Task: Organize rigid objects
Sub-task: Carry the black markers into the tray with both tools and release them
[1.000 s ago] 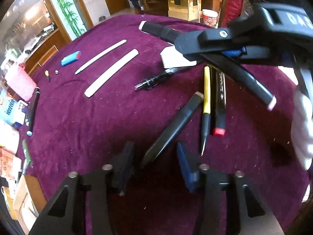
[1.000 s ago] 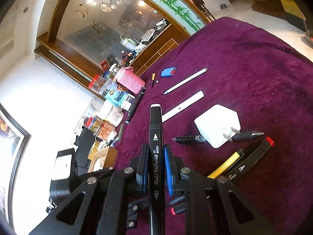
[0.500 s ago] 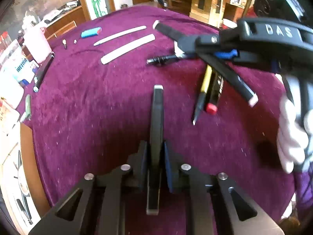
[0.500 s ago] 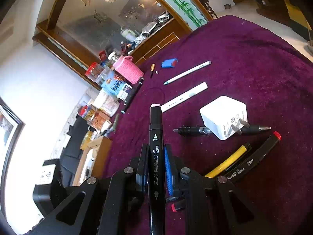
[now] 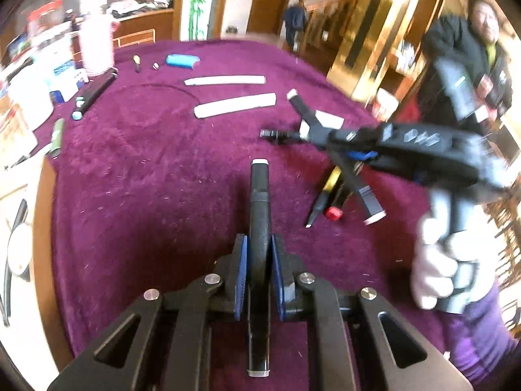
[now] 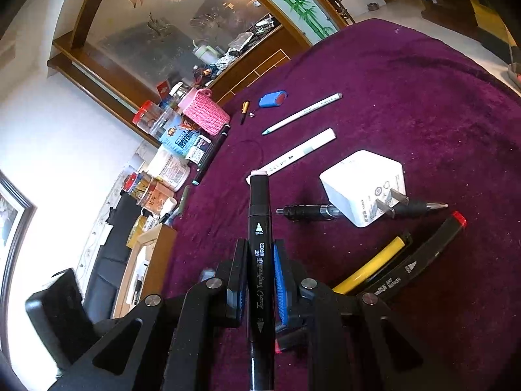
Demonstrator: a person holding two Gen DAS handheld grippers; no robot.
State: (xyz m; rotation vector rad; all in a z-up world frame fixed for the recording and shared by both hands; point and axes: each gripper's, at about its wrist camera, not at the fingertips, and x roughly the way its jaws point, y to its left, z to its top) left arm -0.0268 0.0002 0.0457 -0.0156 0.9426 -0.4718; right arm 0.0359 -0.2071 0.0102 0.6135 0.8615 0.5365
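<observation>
Left tongs: jaws closing, blue pads pressed on both flanks of a black marker; the marker lay along the tongs' axis, pale cap end forward, raised above the desk.

Right tongs: narrow, clamped on a second black art marker, smooth plastic barrel with white print, pale end cap forward. In the left view these tongs were blurred, gripped by a light-gloved hand.

Desk covering: deep purple plush fabric, flecked with lint.

Loose items on the desk:
- 1 white wall charger, boxy, glossy, 2 flat metal prongs, lying across a black click pen.
- 1 yellow pen and 1 black marker with red cap, side by side, touching.
- 1 white flat-sided marker and 1 slim white pen, roughly parallel, apart.
- 1 blue lighter-shaped piece with red end, near the far edge.
- 1 small black-and-yellow piece just beside it.

Off the desk edge: pink knitted pouch, jars and printed packets.
</observation>
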